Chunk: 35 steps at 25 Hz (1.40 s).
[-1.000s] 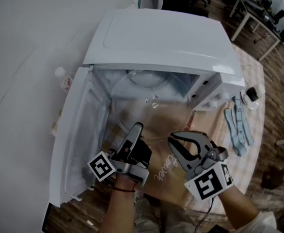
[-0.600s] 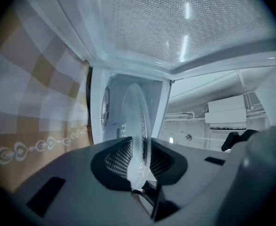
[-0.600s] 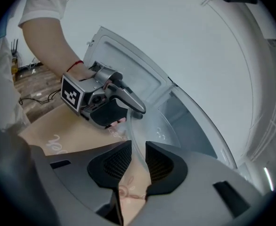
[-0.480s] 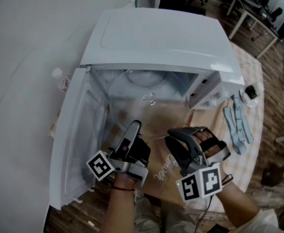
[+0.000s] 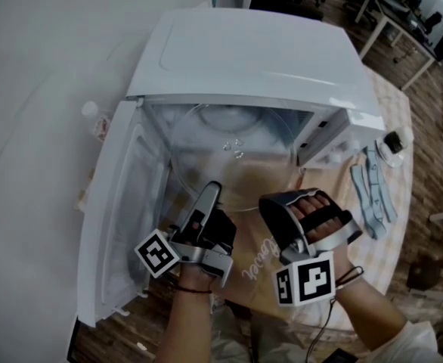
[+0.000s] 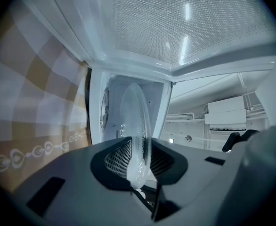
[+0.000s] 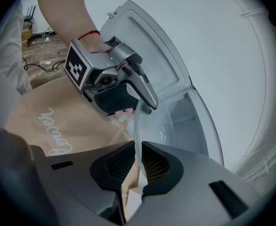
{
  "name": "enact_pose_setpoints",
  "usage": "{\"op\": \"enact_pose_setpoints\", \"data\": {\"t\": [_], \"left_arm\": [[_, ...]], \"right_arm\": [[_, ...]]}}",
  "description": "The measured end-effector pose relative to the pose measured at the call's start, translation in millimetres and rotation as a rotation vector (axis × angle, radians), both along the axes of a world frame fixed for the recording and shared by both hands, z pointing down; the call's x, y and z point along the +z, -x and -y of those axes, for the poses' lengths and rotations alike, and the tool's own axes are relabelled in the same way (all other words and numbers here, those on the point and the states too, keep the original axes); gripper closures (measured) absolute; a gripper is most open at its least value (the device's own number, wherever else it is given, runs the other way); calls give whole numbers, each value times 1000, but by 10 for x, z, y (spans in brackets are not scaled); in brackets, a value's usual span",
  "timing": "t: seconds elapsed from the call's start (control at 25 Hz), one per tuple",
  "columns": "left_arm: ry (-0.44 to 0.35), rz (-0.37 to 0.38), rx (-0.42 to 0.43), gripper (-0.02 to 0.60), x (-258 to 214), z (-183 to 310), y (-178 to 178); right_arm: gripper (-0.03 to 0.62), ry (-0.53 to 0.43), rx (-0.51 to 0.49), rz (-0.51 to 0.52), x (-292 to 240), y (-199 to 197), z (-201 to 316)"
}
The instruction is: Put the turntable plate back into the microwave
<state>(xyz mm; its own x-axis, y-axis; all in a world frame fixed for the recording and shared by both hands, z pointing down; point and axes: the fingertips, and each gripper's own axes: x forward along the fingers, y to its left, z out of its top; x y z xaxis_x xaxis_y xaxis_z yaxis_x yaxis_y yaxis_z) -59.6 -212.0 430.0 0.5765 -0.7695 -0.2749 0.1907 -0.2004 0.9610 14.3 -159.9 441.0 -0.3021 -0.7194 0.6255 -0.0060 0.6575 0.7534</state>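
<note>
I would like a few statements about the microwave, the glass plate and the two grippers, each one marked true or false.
1. The door of the microwave is open. True.
2. Only the left gripper holds the glass plate. False: the right gripper also has its fingers shut on the rim.
3. The glass plate is opaque white. False: it is clear.
4. The glass plate reaches into the microwave's opening. True.
5. The microwave stands on bare metal. False: it stands on a checked cloth.

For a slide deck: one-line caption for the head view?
The left gripper and right gripper clamp the near rim of the glass turntable plate, partly inside the open microwave.
</note>
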Motion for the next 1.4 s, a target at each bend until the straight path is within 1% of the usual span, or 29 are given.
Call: {"op": "enact_pose_setpoints", "data": {"t": [0.12, 0.28, 0.56, 1.2, 1.4], "left_arm": [[3, 5, -3, 505, 1, 5, -13], [6, 7, -7, 503, 1, 7, -16], [9, 12, -1, 503, 51, 97, -41], [13, 16, 13, 505, 160, 485, -97], [22, 2, 7, 505, 191, 638, -100]], "right_arm": [[534, -40, -19, -44, 8, -13, 30], [539, -90, -33, -71, 9, -23, 34], [540, -89, -6, -58, 57, -42, 121], [540, -107, 61, -53, 140, -99, 512], [540, -111, 90, -47, 154, -107, 678]]}}
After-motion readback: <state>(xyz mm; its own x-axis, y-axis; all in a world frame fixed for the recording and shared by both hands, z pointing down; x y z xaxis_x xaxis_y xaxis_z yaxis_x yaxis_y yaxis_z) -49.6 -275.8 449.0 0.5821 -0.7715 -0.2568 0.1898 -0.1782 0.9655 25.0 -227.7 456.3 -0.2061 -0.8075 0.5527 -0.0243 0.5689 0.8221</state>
